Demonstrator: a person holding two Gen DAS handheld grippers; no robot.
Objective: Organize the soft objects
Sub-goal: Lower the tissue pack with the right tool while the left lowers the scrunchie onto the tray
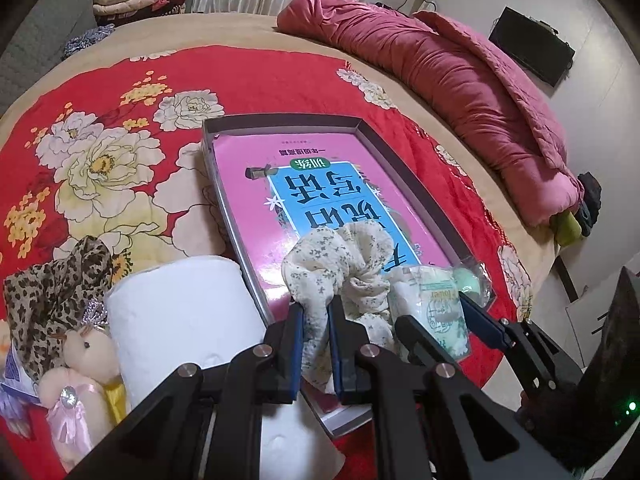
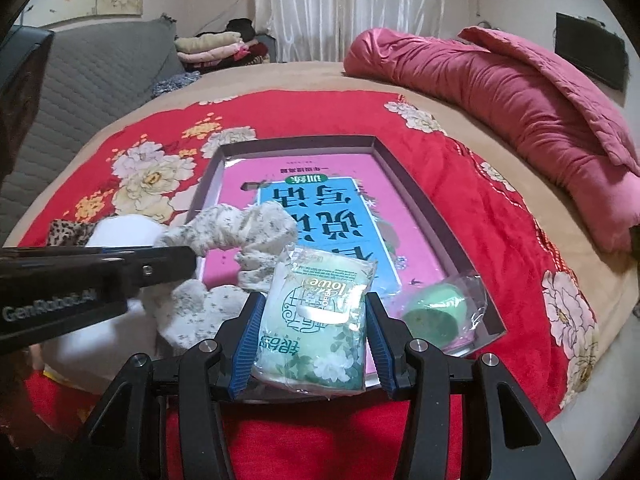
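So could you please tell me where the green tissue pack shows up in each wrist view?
Left wrist: green tissue pack at lower right, beside the floral scarf.
Right wrist: lower centre, clamped in the right gripper.
Shared landmark: the pink book in the tray.

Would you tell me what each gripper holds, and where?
Left gripper: floral scarf, pinched at a bunched fold. Right gripper: tissue pack, by its sides.

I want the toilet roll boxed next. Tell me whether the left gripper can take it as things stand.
Probably not yet: the left gripper is shut on the floral scarf. The toilet roll stands close beside it, unobstructed, outside the box.
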